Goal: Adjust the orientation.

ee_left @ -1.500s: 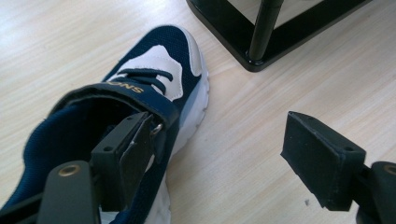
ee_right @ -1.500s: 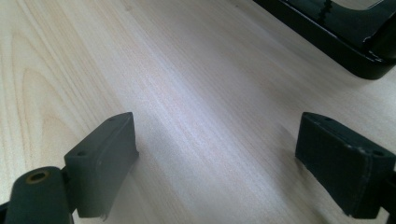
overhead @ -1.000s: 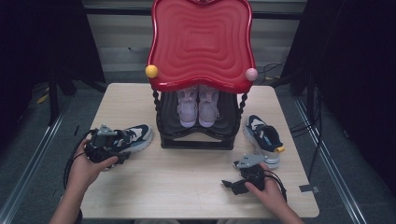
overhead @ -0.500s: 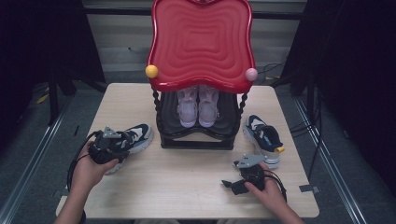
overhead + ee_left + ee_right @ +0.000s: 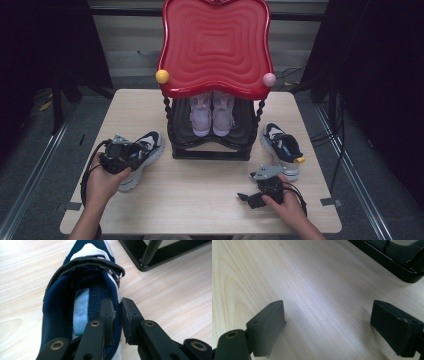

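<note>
Two hand-held grippers at near edge of counter [image 5: 200, 200]. Left hand-held gripper [image 5: 117, 315]: jaws just closed, clamped on collar wall of navy sneaker [image 5: 82, 300], one pad inside, one outside; sneaker flat on counter left of rack [image 5: 212, 145], toe toward it. Right hand-held gripper [image 5: 327, 325]: jaws spread wide, nothing between, low over bare wood. Second navy sneaker [image 5: 282, 147] just right of rack. Pale pink pair [image 5: 212, 112] on rack shelf under red tray top [image 5: 215, 45].
</note>
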Demonstrator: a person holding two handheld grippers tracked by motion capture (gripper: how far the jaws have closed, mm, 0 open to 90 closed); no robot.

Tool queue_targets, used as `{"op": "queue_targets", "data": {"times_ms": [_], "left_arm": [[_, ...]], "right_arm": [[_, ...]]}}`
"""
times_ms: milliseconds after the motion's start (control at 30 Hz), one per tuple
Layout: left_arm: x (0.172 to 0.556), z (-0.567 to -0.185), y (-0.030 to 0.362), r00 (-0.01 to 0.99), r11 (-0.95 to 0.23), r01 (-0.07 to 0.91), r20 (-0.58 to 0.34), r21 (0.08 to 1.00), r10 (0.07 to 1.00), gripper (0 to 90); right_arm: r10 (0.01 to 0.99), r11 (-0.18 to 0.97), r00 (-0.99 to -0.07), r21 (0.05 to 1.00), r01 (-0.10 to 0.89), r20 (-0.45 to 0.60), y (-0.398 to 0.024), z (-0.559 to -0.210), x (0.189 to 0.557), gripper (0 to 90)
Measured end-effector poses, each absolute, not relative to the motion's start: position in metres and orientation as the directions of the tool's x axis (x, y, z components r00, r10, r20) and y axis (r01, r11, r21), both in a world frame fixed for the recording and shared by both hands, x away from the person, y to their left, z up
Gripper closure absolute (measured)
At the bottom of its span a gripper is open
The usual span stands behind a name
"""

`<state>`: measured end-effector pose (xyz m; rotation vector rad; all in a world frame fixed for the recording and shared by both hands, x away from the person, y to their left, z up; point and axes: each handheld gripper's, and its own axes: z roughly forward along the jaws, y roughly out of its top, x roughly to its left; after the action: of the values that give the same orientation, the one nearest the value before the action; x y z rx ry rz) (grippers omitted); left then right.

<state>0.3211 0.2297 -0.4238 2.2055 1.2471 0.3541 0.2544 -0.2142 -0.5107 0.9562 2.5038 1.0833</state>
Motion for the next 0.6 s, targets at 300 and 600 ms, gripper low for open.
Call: {"op": "queue_targets", "data": {"times_ms": [300, 600], "left_arm": [[0.318, -0.419, 0.234, 0.577, -0.435, 0.656, -0.037, 0.617, 0.816, 51.0], [0.314, -0.419, 0.249, 0.622, -0.5, 0.624, 0.005, 0.6, 0.783, 40.7]], "right_arm": [[0.657, 0.508, -0.753, 0.721, 0.471, 0.03, -0.214, -0.511, 0.254, 11.6], [0.657, 0.509, -0.754, 0.721, 0.471, 0.029, -0.214, -0.511, 0.254, 11.6]]}}
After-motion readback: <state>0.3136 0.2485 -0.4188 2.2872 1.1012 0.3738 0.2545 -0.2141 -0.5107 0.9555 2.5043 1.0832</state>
